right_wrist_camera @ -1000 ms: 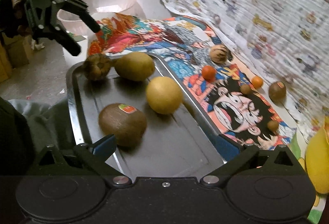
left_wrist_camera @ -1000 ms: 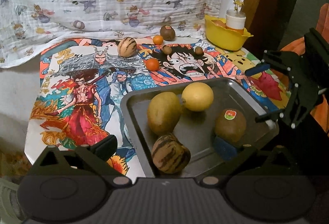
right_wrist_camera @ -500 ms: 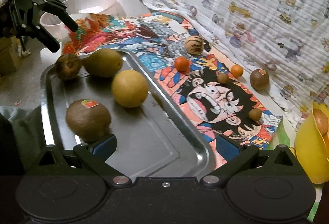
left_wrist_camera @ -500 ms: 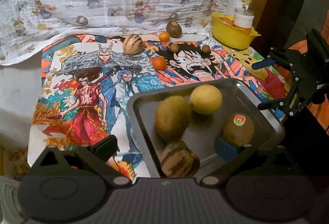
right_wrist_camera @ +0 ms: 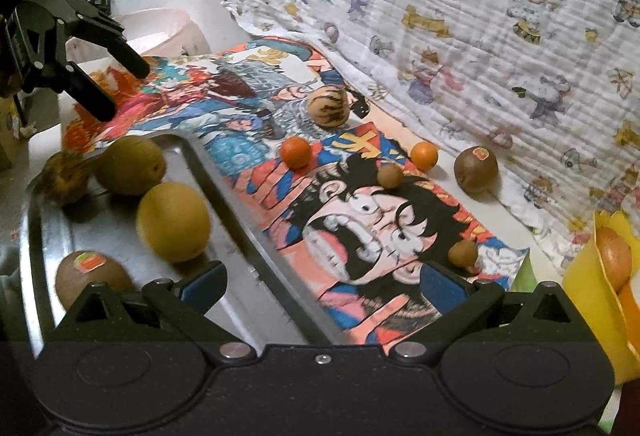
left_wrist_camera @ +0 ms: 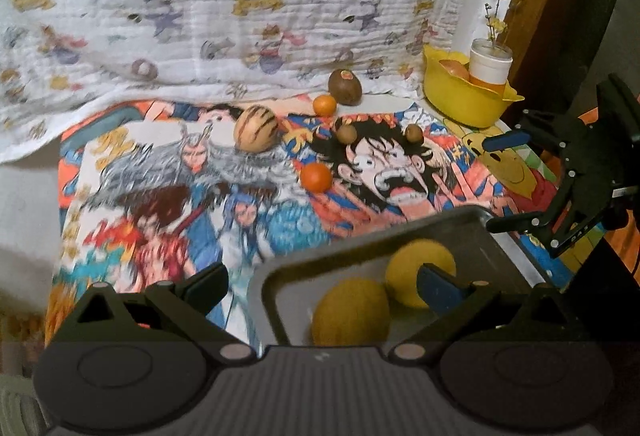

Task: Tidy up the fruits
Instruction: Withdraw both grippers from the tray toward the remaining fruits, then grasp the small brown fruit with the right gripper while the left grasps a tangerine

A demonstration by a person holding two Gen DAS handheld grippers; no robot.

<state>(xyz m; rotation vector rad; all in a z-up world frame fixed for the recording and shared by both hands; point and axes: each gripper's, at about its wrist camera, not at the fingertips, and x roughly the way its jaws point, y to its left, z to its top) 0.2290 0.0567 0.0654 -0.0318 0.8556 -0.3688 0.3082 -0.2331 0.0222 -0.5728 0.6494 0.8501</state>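
A metal tray (right_wrist_camera: 240,220) holds two yellow-green pears (right_wrist_camera: 173,221), a kiwi with a sticker (right_wrist_camera: 90,276) and a striped fruit (right_wrist_camera: 64,176). On the printed mat (left_wrist_camera: 160,196) lie a striped melon (left_wrist_camera: 256,127), two small oranges (left_wrist_camera: 316,177), a kiwi (left_wrist_camera: 345,87) and two small brown fruits (left_wrist_camera: 346,134). My left gripper (left_wrist_camera: 322,286) is open and empty over the tray's near corner. My right gripper (right_wrist_camera: 322,282) is open and empty over the tray's right edge. Each gripper shows in the other's view: the right one (left_wrist_camera: 500,184), the left one (right_wrist_camera: 120,84).
A yellow bowl (left_wrist_camera: 460,100) with fruit and a white cup stands at the back right of the table. A patterned white cloth (left_wrist_camera: 240,16) hangs behind the mat. A white tub (right_wrist_camera: 160,32) stands on the floor beyond the table's far end.
Both grippers have pulled back and lifted away from the tray, both still open. In the left view the tray has slid down toward the bottom edge; the right view has swung toward the mat.
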